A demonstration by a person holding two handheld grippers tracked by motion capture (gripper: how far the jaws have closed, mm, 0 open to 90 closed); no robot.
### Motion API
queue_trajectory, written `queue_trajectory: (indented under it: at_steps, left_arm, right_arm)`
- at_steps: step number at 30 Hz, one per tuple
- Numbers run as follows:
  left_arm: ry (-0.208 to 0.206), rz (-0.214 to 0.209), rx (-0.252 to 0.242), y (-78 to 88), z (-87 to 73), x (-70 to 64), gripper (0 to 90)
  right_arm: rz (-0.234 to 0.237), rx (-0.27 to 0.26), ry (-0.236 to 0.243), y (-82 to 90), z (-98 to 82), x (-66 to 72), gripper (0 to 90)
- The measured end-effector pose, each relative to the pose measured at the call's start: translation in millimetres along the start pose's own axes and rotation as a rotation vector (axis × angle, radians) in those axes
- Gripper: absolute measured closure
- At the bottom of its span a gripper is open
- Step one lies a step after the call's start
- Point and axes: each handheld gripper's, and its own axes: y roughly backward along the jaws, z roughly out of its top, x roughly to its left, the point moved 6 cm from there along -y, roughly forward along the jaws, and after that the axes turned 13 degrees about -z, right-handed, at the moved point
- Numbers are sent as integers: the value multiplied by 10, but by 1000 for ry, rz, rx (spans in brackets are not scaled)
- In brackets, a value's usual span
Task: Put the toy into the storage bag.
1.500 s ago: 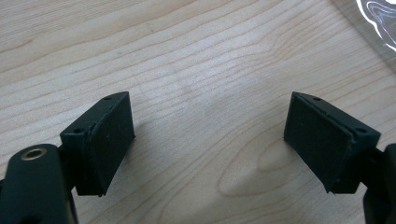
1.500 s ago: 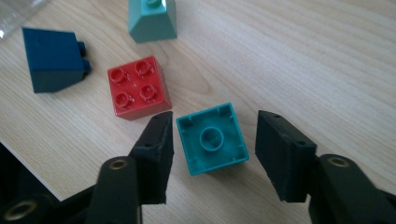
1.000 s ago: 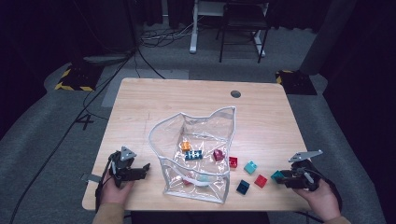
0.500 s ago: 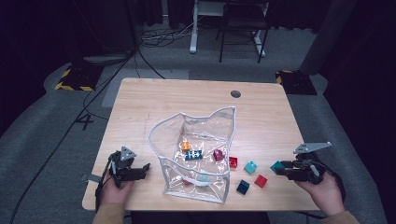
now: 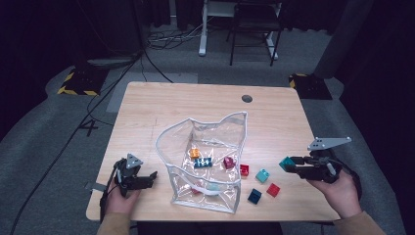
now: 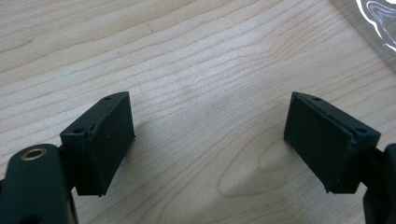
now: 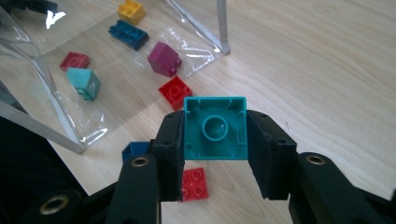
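A teal brick point(image 7: 215, 128) is pinched between the pads of the right tongs point(image 7: 215, 140), its hollow underside turned toward the camera of the right gripper view; in the high view the brick point(image 5: 286, 163) is seen raised above the wooden table point(image 5: 195, 107), near its right edge, at the tip of the right tongs point(image 5: 289, 166). The left tongs point(image 5: 152, 176) are rested on the table near its front left corner, beside the clear plastic bag point(image 5: 205, 142), and in the left gripper view the left tongs point(image 6: 210, 135) are seen spread wide with only bare wood between the pads. Inside the bag an orange brick point(image 5: 195, 152), a dark blue brick point(image 5: 202, 163) and a magenta brick point(image 5: 228, 162) are seen. On the table just right of the bag, a small red brick point(image 5: 244, 170), a second teal brick point(image 5: 263, 176), another red brick point(image 5: 273, 190) and a navy brick point(image 5: 254, 196) are laid apart from each other.
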Motion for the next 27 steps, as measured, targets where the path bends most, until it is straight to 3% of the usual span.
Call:
queue_trajectory:
  at_steps: [27]
  left_arm:
    - [0,0,0,0,0,0,163]
  right_arm:
    - [100,-168,32,219,742,235,591]
